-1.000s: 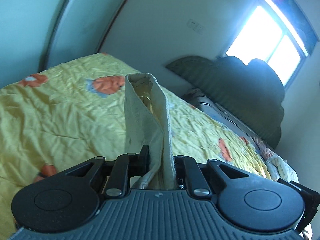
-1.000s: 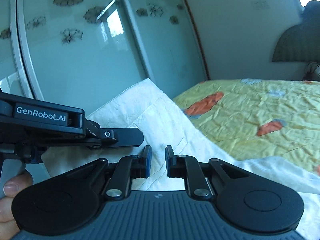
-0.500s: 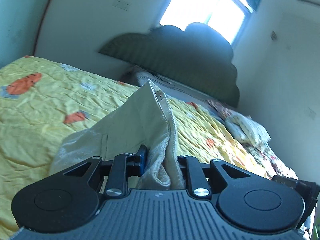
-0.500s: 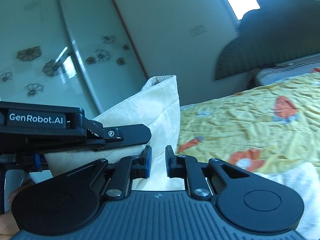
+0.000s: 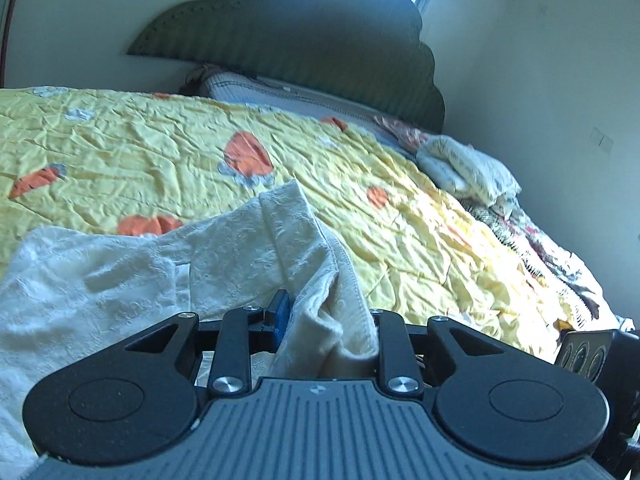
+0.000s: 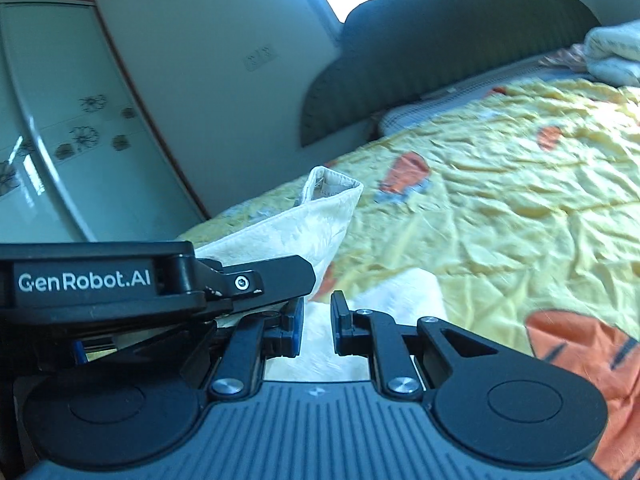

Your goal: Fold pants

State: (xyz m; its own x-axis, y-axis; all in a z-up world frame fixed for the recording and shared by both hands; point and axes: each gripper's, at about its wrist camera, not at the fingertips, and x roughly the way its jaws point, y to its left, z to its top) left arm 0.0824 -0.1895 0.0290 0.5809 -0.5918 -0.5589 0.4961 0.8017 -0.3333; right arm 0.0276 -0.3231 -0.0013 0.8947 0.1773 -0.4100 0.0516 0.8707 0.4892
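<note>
1. The pants (image 5: 248, 256) (cream, textured) lie on the yellow bedspread (image 5: 400, 216), long axis running from lower left toward the dark headboard (image 5: 304, 32).
2. A bundled white cloth (image 5: 464, 168) sits at the bed's right edge.
3. The left gripper (image 5: 326, 320) is clamped on bunched pants fabric.
4. The right gripper (image 6: 318, 322) has jaws slightly apart, holding nothing, pants beneath.

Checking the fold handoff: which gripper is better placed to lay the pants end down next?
Left. The left gripper is shut on the pants over the bedspread; the right gripper has its jaws apart, gripping nothing.
</note>
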